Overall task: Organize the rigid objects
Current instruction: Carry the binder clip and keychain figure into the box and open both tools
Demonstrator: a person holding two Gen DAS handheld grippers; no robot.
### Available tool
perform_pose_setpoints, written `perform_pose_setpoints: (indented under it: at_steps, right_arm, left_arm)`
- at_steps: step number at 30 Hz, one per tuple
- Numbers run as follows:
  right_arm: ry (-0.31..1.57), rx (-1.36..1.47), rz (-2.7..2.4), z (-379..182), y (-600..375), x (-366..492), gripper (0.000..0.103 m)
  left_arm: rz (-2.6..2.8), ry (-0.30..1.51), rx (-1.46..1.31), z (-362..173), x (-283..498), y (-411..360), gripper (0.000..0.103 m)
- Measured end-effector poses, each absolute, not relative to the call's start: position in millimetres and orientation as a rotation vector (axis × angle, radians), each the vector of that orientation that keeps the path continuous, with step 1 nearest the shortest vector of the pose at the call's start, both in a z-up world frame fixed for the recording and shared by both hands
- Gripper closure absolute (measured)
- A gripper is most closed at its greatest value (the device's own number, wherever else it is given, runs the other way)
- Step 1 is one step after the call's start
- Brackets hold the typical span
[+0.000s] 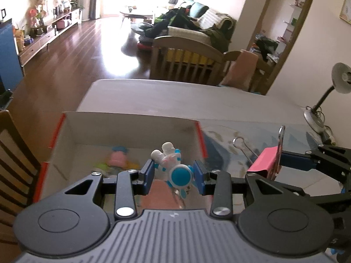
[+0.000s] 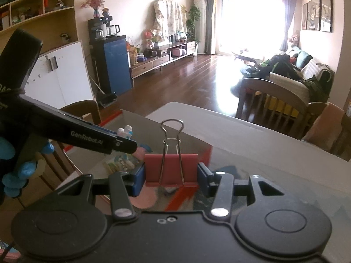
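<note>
My left gripper point(image 1: 173, 176) is shut on a small white and blue toy figure point(image 1: 175, 166) and holds it over the open cardboard box point(image 1: 131, 125) with red edges. Several small toys, one pink point(image 1: 118, 159), lie in the box. My right gripper point(image 2: 171, 175) is shut on a red binder clip point(image 2: 171, 169) with its wire handles up, just right of the box. The clip also shows in the left wrist view point(image 1: 266, 161), with the right gripper's fingers point(image 1: 294, 161) behind it. The left gripper shows in the right wrist view point(image 2: 122, 141).
The box stands on a table point(image 1: 175, 96) with a glass top and a patterned mat. A desk lamp point(image 1: 324, 109) stands at the table's right edge. Wooden chairs point(image 1: 13, 153) stand at the left and the far side point(image 1: 188, 59).
</note>
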State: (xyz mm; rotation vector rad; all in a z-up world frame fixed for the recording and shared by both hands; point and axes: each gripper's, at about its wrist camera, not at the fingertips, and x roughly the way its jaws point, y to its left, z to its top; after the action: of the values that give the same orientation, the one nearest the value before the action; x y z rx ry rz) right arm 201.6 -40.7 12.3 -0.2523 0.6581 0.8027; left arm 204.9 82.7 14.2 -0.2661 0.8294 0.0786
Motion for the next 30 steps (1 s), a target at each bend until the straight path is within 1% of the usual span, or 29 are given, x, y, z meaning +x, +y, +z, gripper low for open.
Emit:
perform_pose_setpoints:
  at_steps: [8, 18, 23, 30]
  right_arm:
    - [0.672, -0.271, 0.807, 2.4, -5.6, 206.2, 0.055]
    - [0.72, -0.32, 0.763, -32.5, 37.2, 222.7, 0.055]
    - [0.745, -0.345, 0.736, -54.2, 53.9, 233.6, 0.055]
    - [0.819, -0.357, 0.692, -82.7, 71.5, 255.3, 0.055]
  left_arm:
    - [0.127, 0.845, -0.25, 8.5, 198.2, 132.2, 0.065]
    - [0.147, 0.923, -0.237, -25.2, 202.0, 174.3, 0.065]
    - [0.108, 0.985, -0.221, -49.1, 204.4, 179.0, 0.065]
    - [0.042, 1.069, -0.179, -80.4, 210.1, 162.6, 0.065]
